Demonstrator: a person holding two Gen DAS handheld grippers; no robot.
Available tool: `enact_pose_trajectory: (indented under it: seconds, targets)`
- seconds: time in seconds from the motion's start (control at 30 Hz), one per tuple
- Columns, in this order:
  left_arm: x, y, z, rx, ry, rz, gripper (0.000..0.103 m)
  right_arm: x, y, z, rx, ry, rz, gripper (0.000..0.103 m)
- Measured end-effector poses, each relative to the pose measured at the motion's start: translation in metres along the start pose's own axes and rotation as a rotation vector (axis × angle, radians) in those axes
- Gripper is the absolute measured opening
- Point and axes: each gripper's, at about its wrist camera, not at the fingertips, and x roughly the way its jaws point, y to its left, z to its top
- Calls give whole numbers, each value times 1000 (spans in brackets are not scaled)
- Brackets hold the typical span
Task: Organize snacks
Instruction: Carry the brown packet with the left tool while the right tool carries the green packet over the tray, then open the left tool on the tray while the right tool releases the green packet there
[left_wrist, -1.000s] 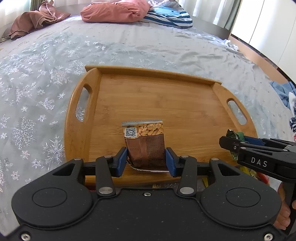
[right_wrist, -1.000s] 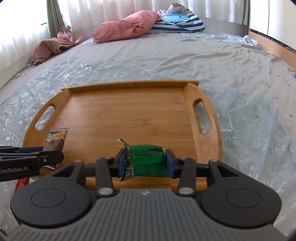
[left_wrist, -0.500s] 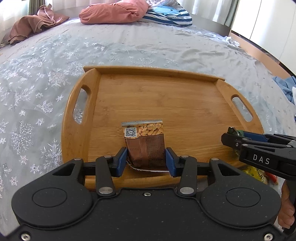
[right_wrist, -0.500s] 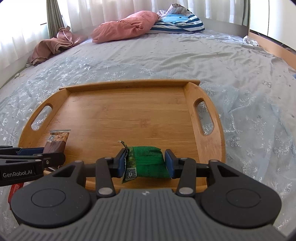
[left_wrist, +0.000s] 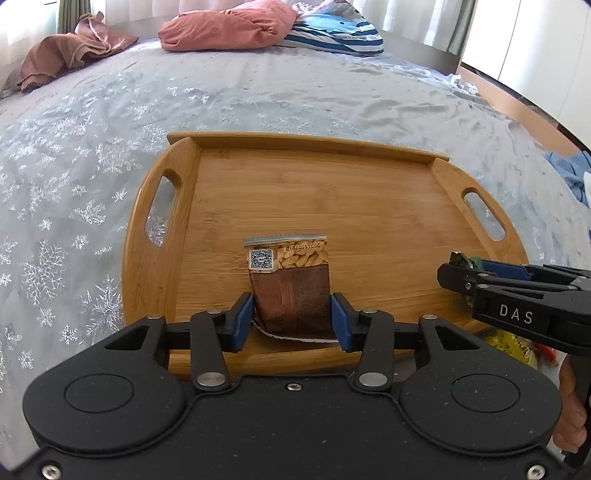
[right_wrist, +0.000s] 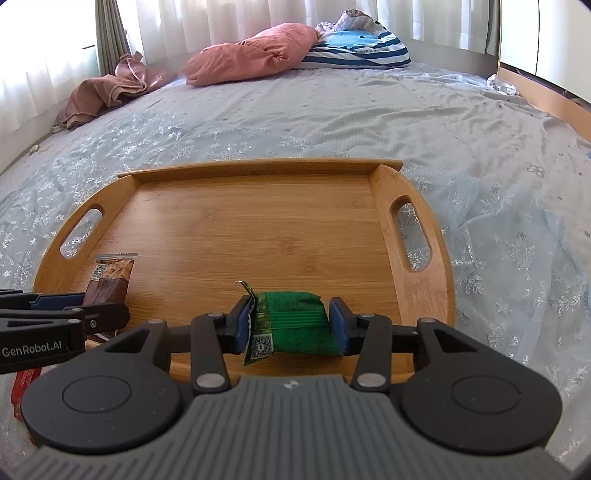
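Note:
A wooden tray (left_wrist: 332, 192) with two handle slots lies on the bed. My left gripper (left_wrist: 291, 314) is shut on a brown snack packet (left_wrist: 291, 288) printed with almonds and a QR code, held over the tray's near left part. My right gripper (right_wrist: 291, 321) is shut on a green snack packet (right_wrist: 295, 314) over the tray (right_wrist: 258, 221) near its front edge. In the right wrist view the left gripper (right_wrist: 110, 310) and its brown packet (right_wrist: 110, 277) show at the left. The left wrist view shows the right gripper (left_wrist: 458, 273) from the side.
The bed has a pale blue snowflake sheet (left_wrist: 74, 221). A pink pillow (left_wrist: 229, 22), a blue striped cushion (left_wrist: 332, 33) and a brown cloth (left_wrist: 74, 48) lie at its far end. Loose packets, yellow (left_wrist: 513, 347) and red (right_wrist: 22, 384), lie just before the tray.
Both packets stay gripped as before. The right gripper has edged slightly over the tray's near edge; the left has kept still.

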Motion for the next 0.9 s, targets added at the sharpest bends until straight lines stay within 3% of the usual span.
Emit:
enact_pose_trajectory:
  seconds: [0.4,0.7,0.9]
  targets:
    - [1,-1,-1,18,-1,0,44,4,3,-5,-23,5,-2,53]
    - [1,-3,0,49,7,7,45,4,5,-7,-40,2,-4,66]
    - [-1,-1,-1,38,5,19,59,2,4,-7,-31,1,3,73]
